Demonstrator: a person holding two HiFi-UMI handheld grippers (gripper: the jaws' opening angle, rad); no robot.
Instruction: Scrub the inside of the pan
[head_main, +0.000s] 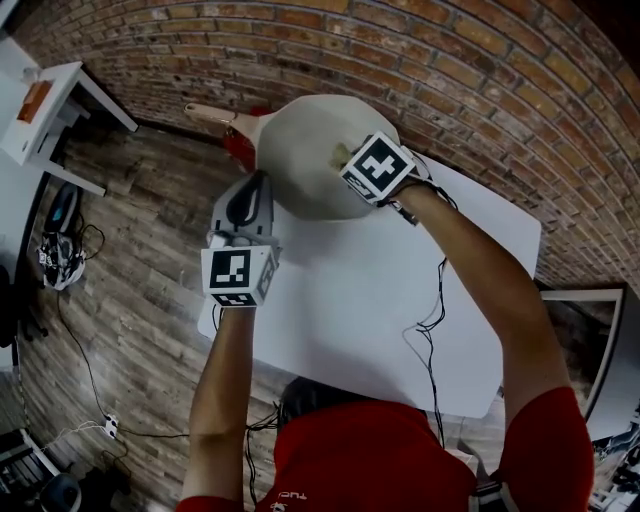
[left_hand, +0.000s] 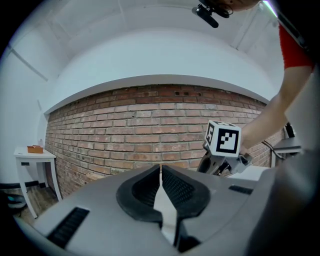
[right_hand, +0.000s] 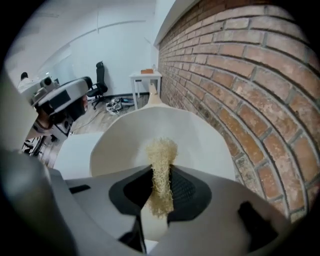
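A pan (head_main: 310, 160) with a cream inside, red outside and wooden handle (head_main: 210, 115) is at the table's far left corner, its inside turned toward me. My left gripper (head_main: 258, 185) is shut on the pan's near-left rim; the rim shows as a thin pale strip (left_hand: 164, 207) between the closed jaws. My right gripper (head_main: 345, 158) is shut on a straw-coloured fibrous scrubber (right_hand: 161, 160), which points into the pan's bowl (right_hand: 200, 145). Whether the scrubber touches the surface is hidden. The right gripper's marker cube (left_hand: 222, 140) shows in the left gripper view.
The white table (head_main: 380, 300) stands against a brick wall (head_main: 480, 70). A small white side table (head_main: 45, 110) is at the far left, with cables and gear on the wooden floor (head_main: 60, 255). An office chair (right_hand: 97, 80) stands further back.
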